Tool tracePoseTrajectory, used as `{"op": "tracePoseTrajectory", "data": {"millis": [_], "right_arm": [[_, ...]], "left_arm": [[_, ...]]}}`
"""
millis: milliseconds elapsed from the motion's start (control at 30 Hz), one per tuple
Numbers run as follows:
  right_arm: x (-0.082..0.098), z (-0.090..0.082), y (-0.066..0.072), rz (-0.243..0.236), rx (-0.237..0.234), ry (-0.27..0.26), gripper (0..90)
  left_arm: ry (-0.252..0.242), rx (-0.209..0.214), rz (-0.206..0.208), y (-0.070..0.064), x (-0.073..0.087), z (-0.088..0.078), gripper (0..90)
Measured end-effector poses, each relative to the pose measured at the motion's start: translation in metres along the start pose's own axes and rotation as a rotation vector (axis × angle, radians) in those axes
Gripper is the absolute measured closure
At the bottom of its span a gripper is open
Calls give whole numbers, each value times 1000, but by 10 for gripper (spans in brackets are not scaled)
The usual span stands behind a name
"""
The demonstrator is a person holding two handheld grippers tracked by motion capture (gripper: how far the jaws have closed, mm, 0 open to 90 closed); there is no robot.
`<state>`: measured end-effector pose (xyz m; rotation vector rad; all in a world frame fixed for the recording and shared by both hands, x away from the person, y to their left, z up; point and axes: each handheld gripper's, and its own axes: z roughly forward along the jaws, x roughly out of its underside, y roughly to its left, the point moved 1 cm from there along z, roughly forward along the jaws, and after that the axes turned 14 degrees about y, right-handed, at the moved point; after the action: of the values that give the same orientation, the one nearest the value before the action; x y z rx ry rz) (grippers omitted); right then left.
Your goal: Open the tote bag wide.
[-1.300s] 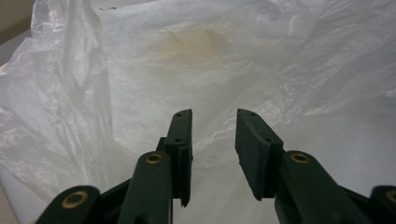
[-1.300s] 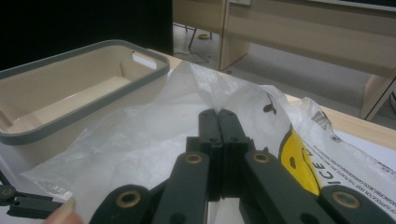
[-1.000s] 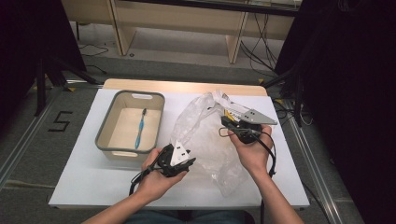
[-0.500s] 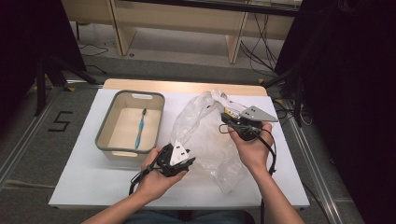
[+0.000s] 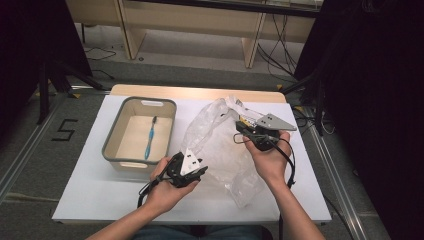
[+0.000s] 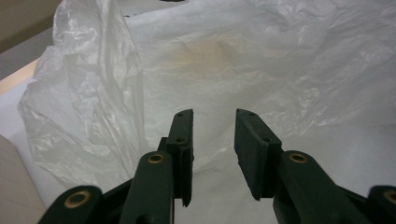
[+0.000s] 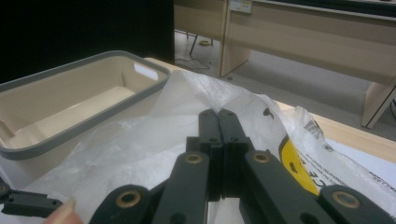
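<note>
A crumpled clear plastic bag (image 5: 220, 150) lies on the white table (image 5: 90, 195), just right of a beige bin (image 5: 139, 137) with a grey rim. The bag's long axis runs from the table's far edge obliquely toward the near right, with its gathered upper end at the far side and a loose tail trailing toward the near edge. In the right gripper view the film carries a yellow printed patch (image 7: 296, 163) and black lettering.

The left gripper (image 5: 192, 167) points at the bag's near left edge. Its jaws stand partly open with a narrow gap between them and have just been closing a little; in the left gripper view the film lies beyond the pads (image 6: 184, 135), and nothing is pinched between them.

The right gripper (image 5: 239, 127) has its jaws pressed together on the bag's upper edge, the film rising around the closed tips.

The left hand (image 5: 165, 187) cups its gripper low over the table. The right hand (image 5: 267, 157) holds its gripper above the bag, aimed toward the bin.

A blue toothbrush (image 5: 150, 137) lies lengthwise in the bin.
</note>
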<state>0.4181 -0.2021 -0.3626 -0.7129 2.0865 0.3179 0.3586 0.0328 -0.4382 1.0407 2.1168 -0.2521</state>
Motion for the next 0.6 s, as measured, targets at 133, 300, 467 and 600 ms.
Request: {"op": "tracePoseTrajectory", "data": {"millis": [133, 300, 467, 600], "right_arm": [[0, 1, 1, -2, -3, 3, 900], [0, 2, 1, -3, -4, 2, 900], [1, 1, 1, -2, -4, 2, 900], [1, 1, 1, -3, -5, 0, 900]], "left_arm": [[-16, -10, -12, 5, -1, -6, 623], [-23, -31, -31, 9, 0, -10, 549], [-32, -51, -41, 10, -1, -16, 485], [-33, -67, -54, 13, -1, -22, 440]]}}
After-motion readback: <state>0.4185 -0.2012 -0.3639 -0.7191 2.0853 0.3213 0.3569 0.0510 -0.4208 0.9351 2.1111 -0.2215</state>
